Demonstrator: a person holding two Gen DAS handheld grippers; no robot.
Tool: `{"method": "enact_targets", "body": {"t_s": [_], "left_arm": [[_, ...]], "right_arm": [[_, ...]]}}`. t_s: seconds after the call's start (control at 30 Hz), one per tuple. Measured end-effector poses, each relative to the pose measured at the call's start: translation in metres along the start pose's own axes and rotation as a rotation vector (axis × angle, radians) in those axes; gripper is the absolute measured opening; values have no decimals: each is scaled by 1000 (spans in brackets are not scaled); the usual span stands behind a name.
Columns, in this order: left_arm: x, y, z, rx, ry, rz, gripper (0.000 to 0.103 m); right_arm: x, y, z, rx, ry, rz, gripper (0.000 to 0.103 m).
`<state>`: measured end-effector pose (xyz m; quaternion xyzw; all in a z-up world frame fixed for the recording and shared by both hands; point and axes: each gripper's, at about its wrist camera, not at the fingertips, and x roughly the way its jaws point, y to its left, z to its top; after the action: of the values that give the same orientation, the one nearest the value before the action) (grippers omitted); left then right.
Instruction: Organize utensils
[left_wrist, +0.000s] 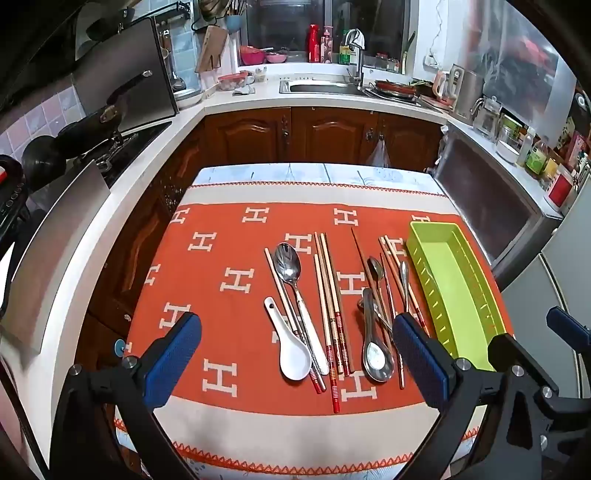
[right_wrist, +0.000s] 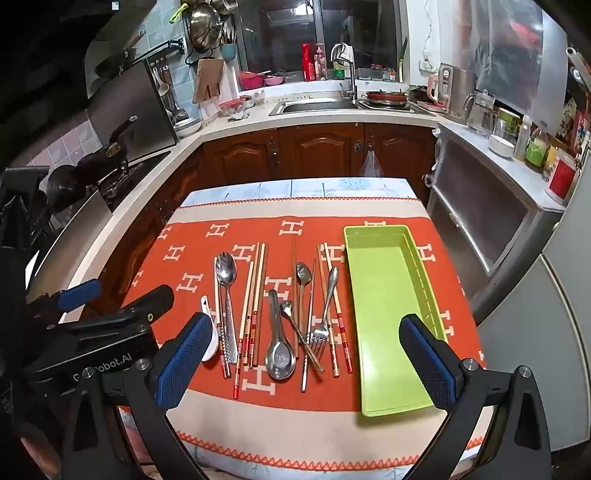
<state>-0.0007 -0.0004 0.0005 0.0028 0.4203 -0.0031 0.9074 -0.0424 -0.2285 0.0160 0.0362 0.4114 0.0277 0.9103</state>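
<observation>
Opening step of sorting: both the left gripper (left_wrist: 297, 363) and right gripper (right_wrist: 304, 363) hover with jaws wide apart and empty above utensils (right_wrist: 280, 314) strewn on the counter (right_wrist: 207, 421) beside the empty green tray (right_wrist: 388, 314), so the next move calls for descending onto one piece.
</observation>
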Motion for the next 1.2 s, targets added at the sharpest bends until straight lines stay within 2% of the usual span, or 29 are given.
{"method": "enact_targets", "body": {"t_s": [0.07,0.23,0.57,1.2], "left_arm": [[-2,-1,-1,-4,-8,-5,102],[6,2,2,-10,46,-30,101],[4,1,1,-3,26,-22,97],[1,8,0,-9,33,-27,97]], "right_arm": [[1,1,-1,-1,6,-1,102],[5,-2,0,37,22,37,102],[12,-2,-3,39,25,41,102],[8,2,-2,28,19,38,100]]}}
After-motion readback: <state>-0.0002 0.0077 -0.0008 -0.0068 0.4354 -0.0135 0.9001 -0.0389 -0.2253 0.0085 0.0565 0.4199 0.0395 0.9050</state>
